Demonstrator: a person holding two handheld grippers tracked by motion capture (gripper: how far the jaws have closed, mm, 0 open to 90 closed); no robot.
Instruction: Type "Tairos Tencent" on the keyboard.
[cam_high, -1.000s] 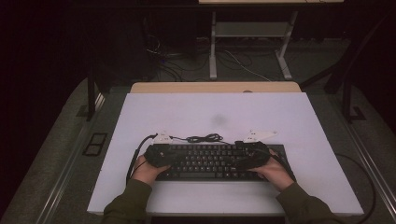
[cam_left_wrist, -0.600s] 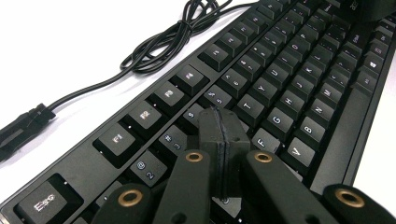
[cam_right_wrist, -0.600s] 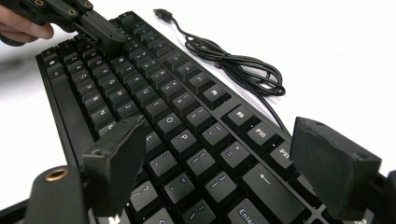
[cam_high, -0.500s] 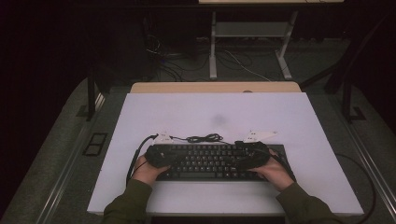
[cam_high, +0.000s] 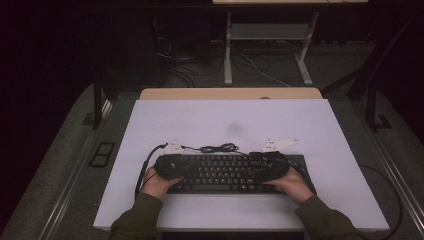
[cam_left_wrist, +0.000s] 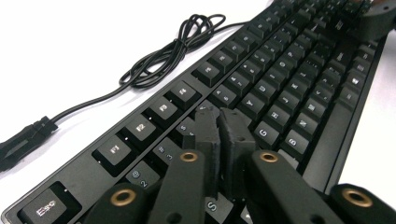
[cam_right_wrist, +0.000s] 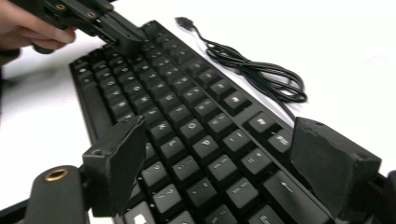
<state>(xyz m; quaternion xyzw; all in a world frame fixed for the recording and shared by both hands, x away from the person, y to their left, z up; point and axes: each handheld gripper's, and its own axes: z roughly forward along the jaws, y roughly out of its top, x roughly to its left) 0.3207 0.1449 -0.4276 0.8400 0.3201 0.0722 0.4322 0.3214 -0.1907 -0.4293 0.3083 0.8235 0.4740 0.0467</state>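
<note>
A black keyboard (cam_high: 225, 172) lies across the near part of the white table (cam_high: 225, 117), its cable (cam_high: 217, 148) coiled just behind it. My left gripper (cam_high: 182, 167) rests over the keyboard's left end; in the left gripper view (cam_left_wrist: 218, 116) its tips stand almost together above the number and letter keys (cam_left_wrist: 280, 84). They have just been opening a sliver, with nothing between them. My right gripper (cam_high: 256, 172) sits over the right end. In the right gripper view (cam_right_wrist: 219, 135) its jaws stand wide apart above the keys (cam_right_wrist: 187, 107), gripping nothing.
The coiled cable (cam_left_wrist: 173, 46) ends in a loose USB plug (cam_left_wrist: 23, 140) on the bare tabletop behind the keyboard. A wooden strip (cam_high: 230, 93) edges the table's far side. Beyond it stand a desk frame (cam_high: 229, 50) and floor cables (cam_high: 175, 60).
</note>
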